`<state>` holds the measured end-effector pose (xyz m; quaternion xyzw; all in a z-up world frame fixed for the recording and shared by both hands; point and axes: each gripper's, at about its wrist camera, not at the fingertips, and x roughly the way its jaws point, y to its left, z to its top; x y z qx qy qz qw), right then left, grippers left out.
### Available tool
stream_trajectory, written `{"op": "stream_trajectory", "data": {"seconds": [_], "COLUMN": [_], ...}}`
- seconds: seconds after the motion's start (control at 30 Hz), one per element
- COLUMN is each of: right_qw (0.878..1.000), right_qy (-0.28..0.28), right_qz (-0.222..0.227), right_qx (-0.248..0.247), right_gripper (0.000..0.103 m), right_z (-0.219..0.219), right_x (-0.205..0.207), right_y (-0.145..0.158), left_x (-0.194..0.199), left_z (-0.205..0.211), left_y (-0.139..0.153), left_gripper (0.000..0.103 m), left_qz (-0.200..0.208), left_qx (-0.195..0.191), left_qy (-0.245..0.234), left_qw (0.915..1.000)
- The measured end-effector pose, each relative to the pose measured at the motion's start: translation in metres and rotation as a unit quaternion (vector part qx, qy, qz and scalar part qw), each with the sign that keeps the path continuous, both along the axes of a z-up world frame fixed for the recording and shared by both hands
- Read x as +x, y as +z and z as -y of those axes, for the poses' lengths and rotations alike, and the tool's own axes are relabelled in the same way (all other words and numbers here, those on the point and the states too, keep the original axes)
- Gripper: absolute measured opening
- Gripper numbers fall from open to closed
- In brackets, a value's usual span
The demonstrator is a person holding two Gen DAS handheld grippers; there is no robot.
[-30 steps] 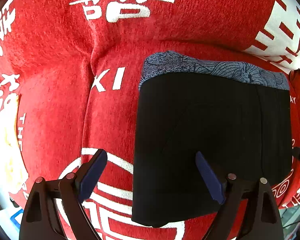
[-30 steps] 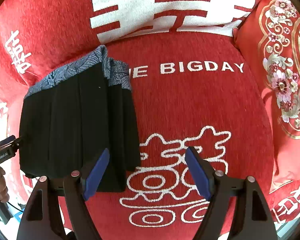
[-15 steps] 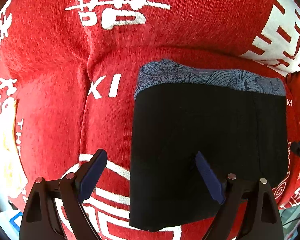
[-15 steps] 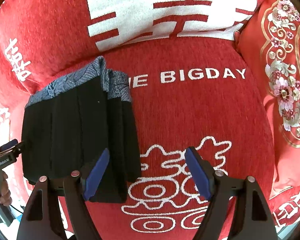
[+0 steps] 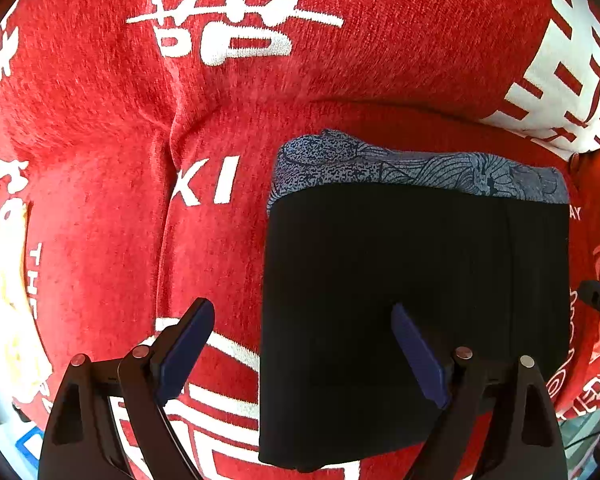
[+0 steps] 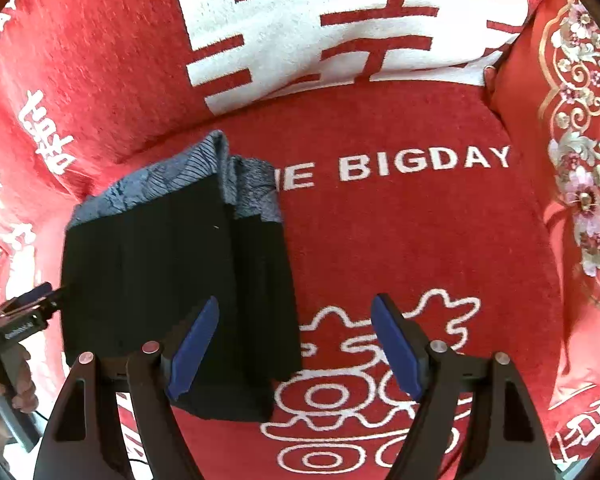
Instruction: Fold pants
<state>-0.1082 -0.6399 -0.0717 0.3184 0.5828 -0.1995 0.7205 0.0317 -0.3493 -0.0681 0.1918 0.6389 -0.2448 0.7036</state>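
The black folded pants w/ blue-grey patterned waistband (image 5: pixel 416 300) lie flat on the red sofa cover (image 5: pixel 100 184), both left gripper (image 5: pixel 304 356) & right gripper (image 6: pixel 296 344) spread and holding nothing, pulled slightly back since before, so folding looks finished.

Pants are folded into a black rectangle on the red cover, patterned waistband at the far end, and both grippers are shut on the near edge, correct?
Not quite. Both grippers are open and hold nothing. In the left wrist view the left gripper has its jaws spread over the near left edge of the pants; in the right wrist view the right gripper is spread the same way. The rest stands: folded on the red cover, waistband far.
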Motion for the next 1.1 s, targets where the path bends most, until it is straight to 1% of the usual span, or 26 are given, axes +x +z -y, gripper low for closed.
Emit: {"op": "stream_trajectory", "data": {"seconds": [0.17,0.37,0.6,0.7,0.87,0.9,1.0,1.1], "right_qw": [1.000,0.999,0.995,0.991,0.989,0.989,0.985,0.978], "right_qy": [0.006,0.016,0.027,0.038,0.056,0.057,0.055,0.048], "right_qz": [0.009,0.015,0.054,0.053,0.038,0.040,0.051,0.070], "right_qx": [0.008,0.023,0.084,0.115,0.128,0.134,0.156,0.189], "right_gripper": [0.081,0.083,0.085,0.085,0.085,0.085,0.085,0.085], "right_z": [-0.002,0.001,0.008,0.007,0.007,0.007,0.010,0.012], "right_x": [0.002,0.005,0.011,0.015,0.019,0.020,0.017,0.019], "right_y": [-0.002,-0.010,-0.021,-0.033,-0.049,-0.052,-0.058,-0.069], "left_x": [0.007,0.017,0.025,0.026,0.029,0.031,0.035,0.036], "left_z": [-0.005,-0.010,-0.012,-0.011,-0.011,-0.011,-0.012,-0.009], "left_y": [-0.001,-0.002,-0.016,-0.022,-0.020,-0.021,-0.031,-0.044], "left_gripper": [0.091,0.091,0.091,0.091,0.091,0.091,0.091,0.091], "left_qz": [-0.009,-0.025,-0.073,-0.086,-0.095,-0.100,-0.134,-0.162], "left_qx": [-0.014,-0.043,-0.070,-0.078,-0.091,-0.093,-0.110,-0.125], "left_qy": [0.010,0.007,-0.017,-0.022,-0.040,-0.043,-0.048,-0.042], "left_qw": [0.9998,0.9987,0.9947,0.9930,0.9905,0.9897,0.9838,0.9779]}}
